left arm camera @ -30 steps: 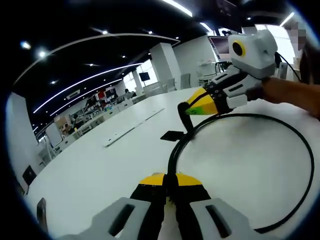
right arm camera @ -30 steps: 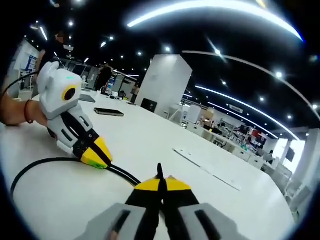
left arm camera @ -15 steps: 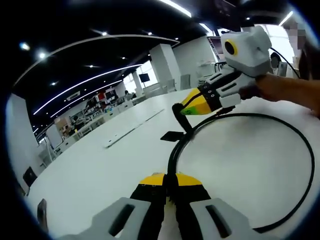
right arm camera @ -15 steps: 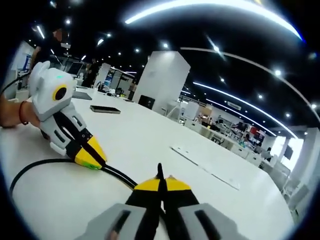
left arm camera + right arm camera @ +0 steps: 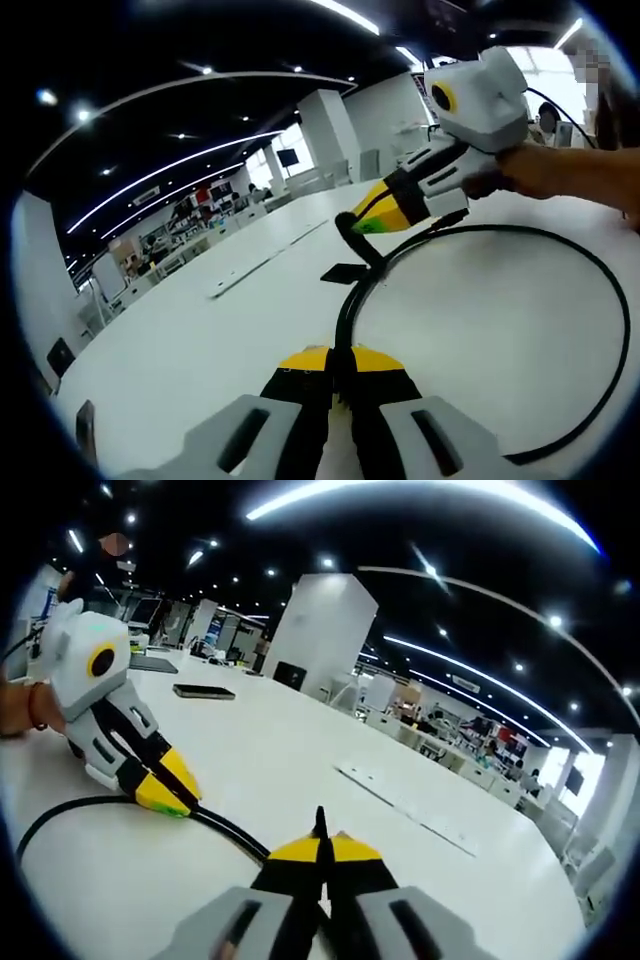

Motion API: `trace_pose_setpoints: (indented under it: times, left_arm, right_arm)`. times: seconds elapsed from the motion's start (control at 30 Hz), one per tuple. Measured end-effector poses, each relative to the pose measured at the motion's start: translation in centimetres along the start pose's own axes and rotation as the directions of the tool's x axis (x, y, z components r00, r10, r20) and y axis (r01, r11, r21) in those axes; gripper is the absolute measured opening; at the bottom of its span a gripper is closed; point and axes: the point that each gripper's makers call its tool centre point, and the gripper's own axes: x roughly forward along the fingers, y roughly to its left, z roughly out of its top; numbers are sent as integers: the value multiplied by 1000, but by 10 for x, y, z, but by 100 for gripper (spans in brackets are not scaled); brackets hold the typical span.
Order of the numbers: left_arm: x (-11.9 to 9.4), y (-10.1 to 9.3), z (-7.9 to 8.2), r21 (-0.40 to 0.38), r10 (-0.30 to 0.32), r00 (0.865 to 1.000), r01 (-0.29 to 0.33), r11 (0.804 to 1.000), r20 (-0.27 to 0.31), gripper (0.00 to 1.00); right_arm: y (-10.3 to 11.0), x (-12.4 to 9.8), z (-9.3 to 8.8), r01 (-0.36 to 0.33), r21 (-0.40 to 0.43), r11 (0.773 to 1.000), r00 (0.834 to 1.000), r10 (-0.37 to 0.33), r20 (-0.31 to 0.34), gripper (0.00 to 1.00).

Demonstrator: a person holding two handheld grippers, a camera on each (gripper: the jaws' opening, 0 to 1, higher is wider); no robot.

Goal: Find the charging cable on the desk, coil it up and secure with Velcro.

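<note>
A black charging cable (image 5: pixel 560 245) lies in one wide loop on the white table (image 5: pixel 200 340). My left gripper (image 5: pixel 335 354) is shut on it at the near side of the loop. In the left gripper view my right gripper (image 5: pixel 358 220) comes in from the upper right, shut on the cable's other end, which it holds a little above the table. A flat black Velcro piece (image 5: pixel 344 271) lies just beneath it. In the right gripper view, the right gripper (image 5: pixel 320 842) pinches the cable (image 5: pixel 225 827) with a short tip sticking up, and the left gripper (image 5: pixel 178 800) grips it at left.
A long white strip (image 5: pixel 265 262) (image 5: pixel 410 805) lies across the table's middle. A dark phone (image 5: pixel 203 691) rests far back on the table. A small dark object (image 5: pixel 82 425) sits near the table's edge. Hands (image 5: pixel 560 170) (image 5: pixel 14 708) hold the grippers.
In the left gripper view the right gripper has drifted left and slightly up with the cable end. The left gripper keeps its hold and the loop's shape is about the same.
</note>
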Motion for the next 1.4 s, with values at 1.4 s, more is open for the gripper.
trace_pose_setpoints:
  times: [1.4]
  left_arm:
    - [0,0,0,10,6,1000,-6,1000,7,7]
  right_arm:
    - [-10,26,-18,2,-20,1000,993,-5,-122,3]
